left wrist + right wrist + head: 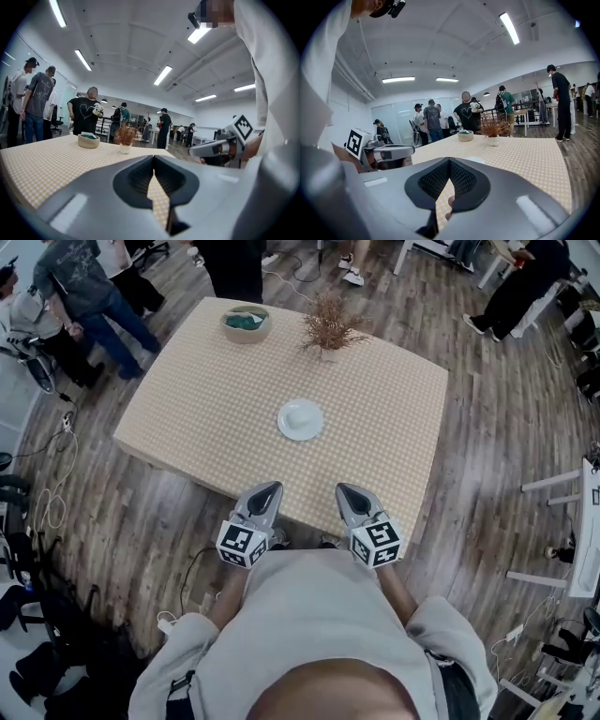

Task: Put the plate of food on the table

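Grey left claw (266, 491) and right claw (350, 493), checkered marker cubes (242, 545); seemingly pale-grey sweatshirt (319, 634).
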The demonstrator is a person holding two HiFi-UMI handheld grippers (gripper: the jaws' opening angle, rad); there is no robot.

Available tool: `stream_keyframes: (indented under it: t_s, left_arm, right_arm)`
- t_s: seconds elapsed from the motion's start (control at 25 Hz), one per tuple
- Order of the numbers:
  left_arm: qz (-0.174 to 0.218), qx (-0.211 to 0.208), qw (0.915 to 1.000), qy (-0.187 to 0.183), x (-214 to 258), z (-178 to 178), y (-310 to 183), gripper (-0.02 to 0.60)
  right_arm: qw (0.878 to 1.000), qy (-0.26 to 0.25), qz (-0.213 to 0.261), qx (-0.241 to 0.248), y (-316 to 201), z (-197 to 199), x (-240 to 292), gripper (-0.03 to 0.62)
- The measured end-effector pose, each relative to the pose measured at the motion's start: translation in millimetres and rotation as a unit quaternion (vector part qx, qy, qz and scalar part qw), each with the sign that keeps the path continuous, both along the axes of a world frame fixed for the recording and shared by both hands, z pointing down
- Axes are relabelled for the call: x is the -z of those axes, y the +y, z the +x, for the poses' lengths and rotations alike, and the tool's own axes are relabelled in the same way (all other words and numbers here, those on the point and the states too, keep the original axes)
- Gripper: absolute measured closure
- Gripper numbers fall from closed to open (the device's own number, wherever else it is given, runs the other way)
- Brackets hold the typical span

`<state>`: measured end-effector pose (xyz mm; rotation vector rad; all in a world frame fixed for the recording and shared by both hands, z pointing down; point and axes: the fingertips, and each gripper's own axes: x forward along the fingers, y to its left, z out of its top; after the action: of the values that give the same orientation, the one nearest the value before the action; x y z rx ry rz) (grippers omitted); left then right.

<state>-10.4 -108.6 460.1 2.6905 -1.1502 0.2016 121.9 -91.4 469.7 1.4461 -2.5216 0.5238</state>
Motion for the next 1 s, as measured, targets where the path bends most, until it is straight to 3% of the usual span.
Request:
stream_keyframes:
  t_s: [0.44, 1.0]
  left_arm:
    - [0.014, 0.054, 0.9984, 0.007, 14, 49, 36, 0.571]
    - [0.023, 0.066, 0.9974, 0.02, 22, 64, 58, 0.571]
  right_arm:
    - [0.998, -0.014, 0.036, 0.044, 44, 29, 17, 0.597]
    - [0.998, -0.029, 0.043, 0.042, 63, 31, 22, 0.597]
